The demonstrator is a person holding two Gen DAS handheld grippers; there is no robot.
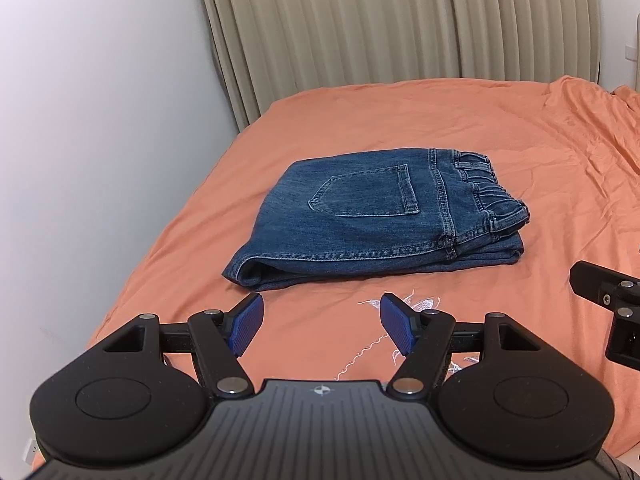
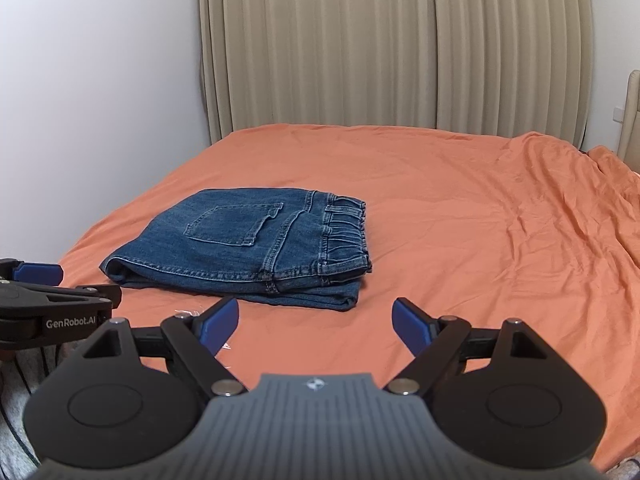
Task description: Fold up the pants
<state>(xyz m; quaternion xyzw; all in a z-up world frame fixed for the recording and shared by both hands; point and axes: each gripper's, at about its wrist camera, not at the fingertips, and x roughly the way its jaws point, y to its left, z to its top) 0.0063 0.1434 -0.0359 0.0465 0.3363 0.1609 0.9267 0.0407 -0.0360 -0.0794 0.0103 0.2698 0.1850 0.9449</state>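
Observation:
A pair of blue jeans [image 1: 372, 216] lies folded into a compact rectangle on the orange bed sheet [image 1: 460, 128], back pocket up, elastic waistband to the right. In the right wrist view the jeans [image 2: 240, 244] sit left of centre. My left gripper [image 1: 320, 314] hovers just in front of the jeans' near edge, open, with nothing between its blue pads [image 1: 244, 328]. My right gripper [image 2: 314, 316] is open too, a little back from the jeans' near right corner, holding nothing. Each gripper shows at the edge of the other's view.
A white wall [image 1: 100, 140] runs along the bed's left side. Beige curtains [image 2: 400, 48] hang behind the bed. The sheet [image 2: 520, 220] is wrinkled to the right, with bunched fabric at the far right. White embroidery [image 1: 400, 308] marks the sheet near my left gripper.

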